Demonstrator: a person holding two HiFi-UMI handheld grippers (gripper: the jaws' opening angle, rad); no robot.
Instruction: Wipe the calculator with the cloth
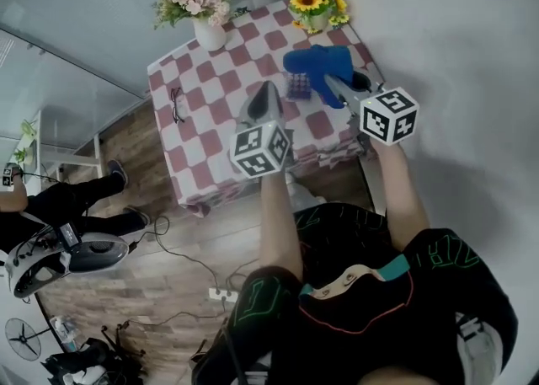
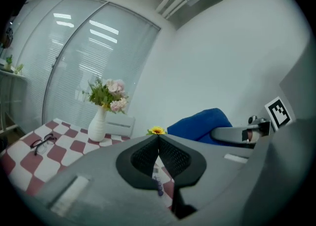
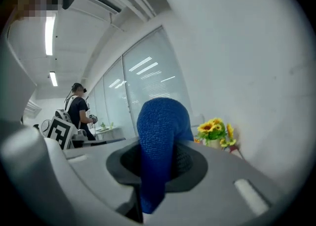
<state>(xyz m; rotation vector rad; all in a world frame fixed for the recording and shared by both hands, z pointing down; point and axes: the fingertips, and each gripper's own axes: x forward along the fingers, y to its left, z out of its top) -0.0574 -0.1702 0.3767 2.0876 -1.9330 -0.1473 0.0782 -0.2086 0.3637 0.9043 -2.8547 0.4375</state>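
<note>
The checked counter (image 1: 198, 135) carries the calculator (image 1: 296, 85), a small dark slab lying flat in the counter's right half, short of the far edge. The blue cloth (image 1: 316, 63) is bunched just right of the calculator and slightly beyond it. Its lower folds reach the calculator's right side, though whether they touch cannot be told.

The right gripper (image 1: 335, 86) comes in from the calculator's right with its jaws clamped on the cloth. In the right gripper view a thick fold of the cloth (image 3: 159, 136) stands up between the jaws and drapes down over the pads. The left gripper (image 1: 268, 90) sits just left of the calculator, tips pointing toward the far edge. In the left gripper view, the left gripper (image 2: 158, 138) has its jaws pressed together with nothing between them.

Both forearms reach out nearly straight from the person's body on the calculator's near side, marker cubes uppermost.

Left of the calculator, bare checked squares run as far as a pair of glasses (image 1: 176, 105). Beyond the calculator to the left stands a vase of pink flowers (image 1: 209, 34). Beyond it to the right, at the far corner, is a pot of sunflowers (image 1: 316, 4).
</note>
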